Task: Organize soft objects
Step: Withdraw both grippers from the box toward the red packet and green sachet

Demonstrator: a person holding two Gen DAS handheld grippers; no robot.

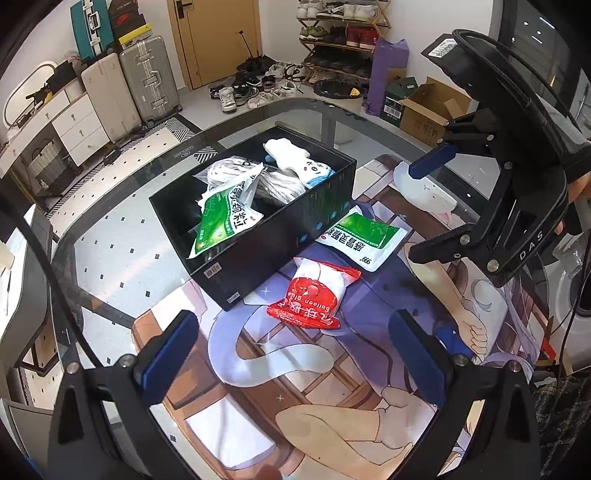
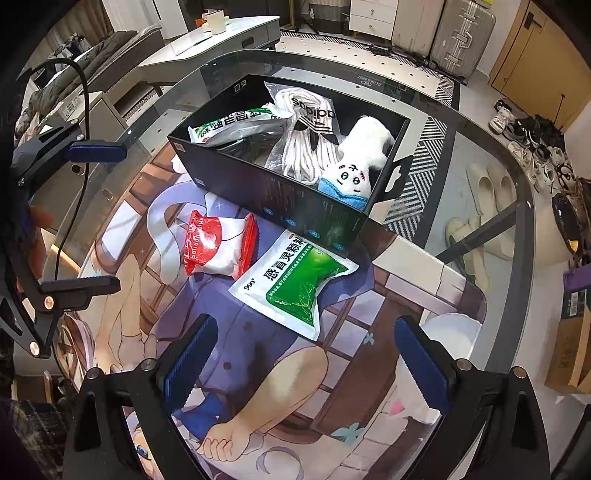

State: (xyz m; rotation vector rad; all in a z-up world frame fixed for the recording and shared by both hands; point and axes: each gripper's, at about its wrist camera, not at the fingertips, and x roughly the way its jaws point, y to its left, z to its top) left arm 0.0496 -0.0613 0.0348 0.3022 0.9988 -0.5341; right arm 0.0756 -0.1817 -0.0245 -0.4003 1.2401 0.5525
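Observation:
A black box [image 1: 258,258] [image 2: 280,192] stands on the printed mat. Inside it lie a green-and-white pouch [image 1: 225,221] [image 2: 236,125], a clear bag of white socks [image 1: 229,173] [image 2: 306,140] and a white sock with a drawn face [image 1: 306,162] [image 2: 358,162]. On the mat just in front of the box lie a red-and-white pouch [image 1: 314,295] [image 2: 218,247] and a second green-and-white pouch [image 1: 365,236] [image 2: 295,280]. My left gripper [image 1: 295,362] [image 2: 92,218] hovers open and empty near the red pouch. My right gripper [image 2: 304,363] [image 1: 432,206] is open and empty, short of the green pouch.
The mat [image 1: 332,387] covers part of a round glass table [image 1: 110,236] [image 2: 509,155]. Through and past the glass I see floor, suitcases [image 1: 147,81], a shoe rack [image 1: 340,33], loose shoes and a cardboard box [image 1: 428,110]. A white desk [image 2: 207,48] stands behind the table.

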